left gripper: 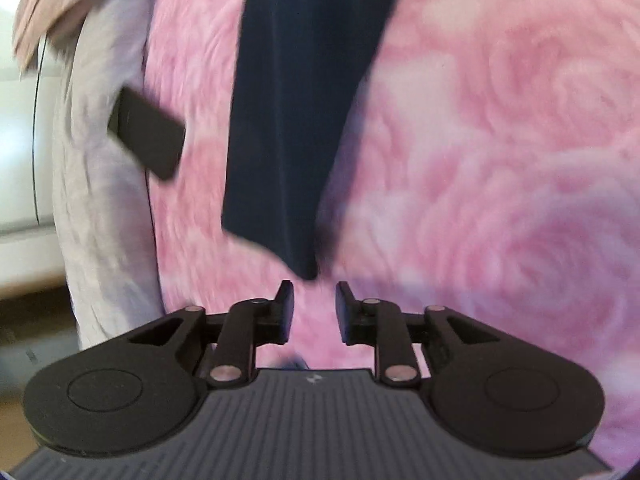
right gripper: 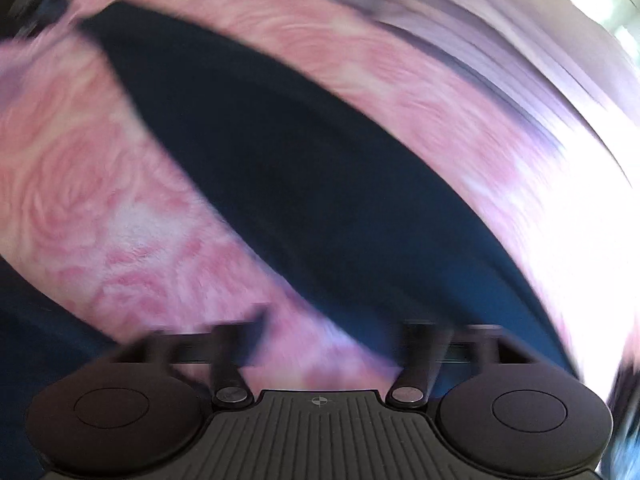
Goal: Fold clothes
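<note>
The left wrist view looks forward along the left gripper (left gripper: 314, 308) and steeply down onto the pink rose-patterned blanket (left gripper: 500, 160), from fairly close above it. It faces along a strip of dark navy garment (left gripper: 288, 120), whose near end lies just ahead of the fingertips. The blanket's left edge, with pale lilac cloth (left gripper: 100, 200) along it, falls inside this view. The right wrist view sits close over the same blanket (right gripper: 80, 184), looking forward along the right gripper (right gripper: 332, 344), and is heavily blurred. Both views share the blanket and the navy garment (right gripper: 304, 184), which crosses the right one diagonally.
</note>
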Demonstrator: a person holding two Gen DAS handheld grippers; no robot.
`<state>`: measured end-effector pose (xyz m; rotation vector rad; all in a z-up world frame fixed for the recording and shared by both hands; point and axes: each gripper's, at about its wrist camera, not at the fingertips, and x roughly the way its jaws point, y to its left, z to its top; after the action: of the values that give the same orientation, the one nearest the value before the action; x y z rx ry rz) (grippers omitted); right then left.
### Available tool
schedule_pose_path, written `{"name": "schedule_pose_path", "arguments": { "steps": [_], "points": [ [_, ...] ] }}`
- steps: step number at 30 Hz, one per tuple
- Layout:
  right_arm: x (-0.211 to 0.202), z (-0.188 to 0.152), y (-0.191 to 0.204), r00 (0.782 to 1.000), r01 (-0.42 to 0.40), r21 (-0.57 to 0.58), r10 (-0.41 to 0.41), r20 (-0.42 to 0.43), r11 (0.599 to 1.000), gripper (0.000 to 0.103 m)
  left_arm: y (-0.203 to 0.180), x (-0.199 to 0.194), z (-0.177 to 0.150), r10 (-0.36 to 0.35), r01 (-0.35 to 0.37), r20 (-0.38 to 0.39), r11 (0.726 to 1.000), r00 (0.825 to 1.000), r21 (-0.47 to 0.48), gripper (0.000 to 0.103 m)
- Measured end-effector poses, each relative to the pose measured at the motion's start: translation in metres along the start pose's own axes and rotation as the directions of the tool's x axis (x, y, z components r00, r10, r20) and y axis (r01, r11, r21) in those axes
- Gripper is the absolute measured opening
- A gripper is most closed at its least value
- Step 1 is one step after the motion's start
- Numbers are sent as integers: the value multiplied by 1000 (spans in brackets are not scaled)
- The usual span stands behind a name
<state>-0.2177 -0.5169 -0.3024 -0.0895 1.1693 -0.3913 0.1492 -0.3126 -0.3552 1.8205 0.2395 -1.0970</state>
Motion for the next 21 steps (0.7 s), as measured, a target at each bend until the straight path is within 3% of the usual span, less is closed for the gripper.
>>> {"name": "schedule_pose_path", "arguments": {
  "steps": [3,5,8,11,16,17,20,21],
  "points": [
    [-31,-23,-33,999,41,164,-41,-4,986,71,17,-25,-5,-23,22,-3,986,1000,-168,22],
    [-47,-40,-65,997,76,286,-77,-11,955,71,27,-44,6,-27,31,22,971,999,-235,22],
    [-72,-66,-114,992,124,459,-126,-28,879,71,34,-75,41,-26,51,97,962,995,-269,25],
    [-78,-87,-184,991,119,616,-133,-22,779,71,28,-115,90,-49,106,195,950,980,-295,25],
    [-66,-123,-300,995,14,740,-82,55,672,71,-1,-172,199,-104,195,318,944,942,-267,27],
    [-56,-128,-323,996,-20,752,-53,73,659,71,-7,-182,223,-120,217,336,939,934,-268,28],
    [-11,-149,-374,989,-150,761,92,119,631,71,-32,-201,297,-153,246,332,934,931,-258,29],
    [6,-155,-387,982,-186,759,141,125,624,65,-40,-204,321,-166,255,328,934,930,-251,29]
  ]
}}
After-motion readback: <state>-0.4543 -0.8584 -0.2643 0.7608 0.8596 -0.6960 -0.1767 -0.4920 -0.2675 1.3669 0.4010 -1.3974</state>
